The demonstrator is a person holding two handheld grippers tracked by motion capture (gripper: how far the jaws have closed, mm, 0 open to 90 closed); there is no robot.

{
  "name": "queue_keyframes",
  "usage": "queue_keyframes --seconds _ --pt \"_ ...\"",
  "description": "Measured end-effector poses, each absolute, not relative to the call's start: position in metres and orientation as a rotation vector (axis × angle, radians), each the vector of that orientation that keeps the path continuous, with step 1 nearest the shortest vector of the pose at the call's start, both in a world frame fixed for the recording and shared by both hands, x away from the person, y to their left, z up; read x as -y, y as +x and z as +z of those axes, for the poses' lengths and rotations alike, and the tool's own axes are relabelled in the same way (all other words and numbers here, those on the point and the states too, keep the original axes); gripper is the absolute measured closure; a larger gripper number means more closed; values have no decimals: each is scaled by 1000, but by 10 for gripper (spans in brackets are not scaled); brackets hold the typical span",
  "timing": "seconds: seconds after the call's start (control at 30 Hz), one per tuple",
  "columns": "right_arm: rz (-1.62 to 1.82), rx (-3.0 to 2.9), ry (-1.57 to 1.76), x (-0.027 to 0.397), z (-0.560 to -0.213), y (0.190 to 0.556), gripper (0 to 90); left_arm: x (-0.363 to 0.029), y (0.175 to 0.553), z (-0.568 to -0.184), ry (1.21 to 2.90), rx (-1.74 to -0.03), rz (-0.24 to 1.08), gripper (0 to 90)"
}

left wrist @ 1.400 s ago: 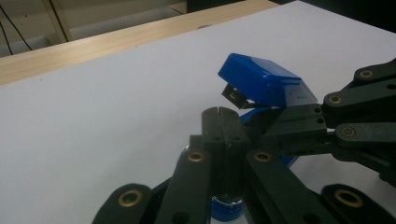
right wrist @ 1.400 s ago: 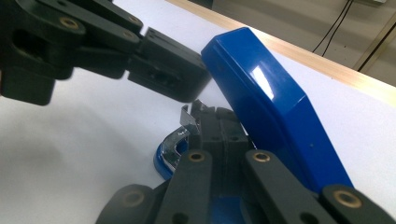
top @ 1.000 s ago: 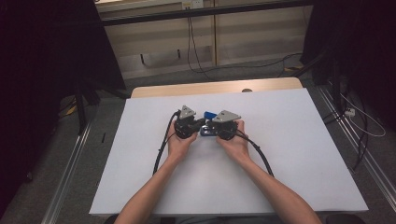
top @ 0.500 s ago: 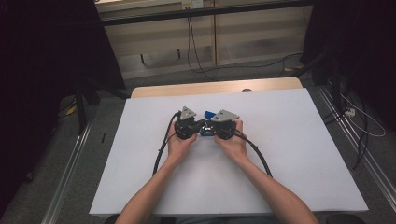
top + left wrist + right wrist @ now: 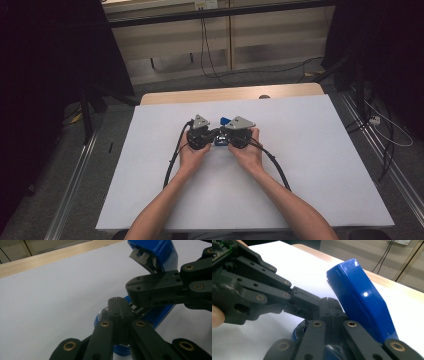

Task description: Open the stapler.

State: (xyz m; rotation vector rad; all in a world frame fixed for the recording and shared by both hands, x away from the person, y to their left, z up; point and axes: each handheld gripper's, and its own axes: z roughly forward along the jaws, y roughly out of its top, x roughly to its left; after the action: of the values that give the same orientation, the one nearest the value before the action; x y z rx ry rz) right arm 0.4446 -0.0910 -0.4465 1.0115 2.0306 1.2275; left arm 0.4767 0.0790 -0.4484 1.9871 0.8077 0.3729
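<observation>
1. Both tongs clenched: your left tongs point(image 5: 214, 134) and right tongs point(image 5: 223, 135) meet tip to tip.
2. Glossy blue plastic stapler point(image 5: 222, 131) sits between them, lid raised, mid-desk on white desk point(image 5: 310, 165).

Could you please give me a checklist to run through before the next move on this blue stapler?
1. Left hand-held gripper jaws closed: ok.
2. Right hand-held gripper jaws closed: ok.
3. Blue stapler opened, with its top arm raised: ok.
4. Both jaw tips meeting at the stapler's middle: ok.
5. Either tip actually pinching a stapler part: cannot tell.
6. Free room on the white table cover around the work: ok.
</observation>
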Motion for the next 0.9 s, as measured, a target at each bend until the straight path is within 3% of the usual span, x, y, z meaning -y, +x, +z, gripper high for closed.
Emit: queue_keyframes --seconds 0.9 --pt "1217 -1968 1053 96 -439 442 900 -79 475 -449 1985 -801 392 900"
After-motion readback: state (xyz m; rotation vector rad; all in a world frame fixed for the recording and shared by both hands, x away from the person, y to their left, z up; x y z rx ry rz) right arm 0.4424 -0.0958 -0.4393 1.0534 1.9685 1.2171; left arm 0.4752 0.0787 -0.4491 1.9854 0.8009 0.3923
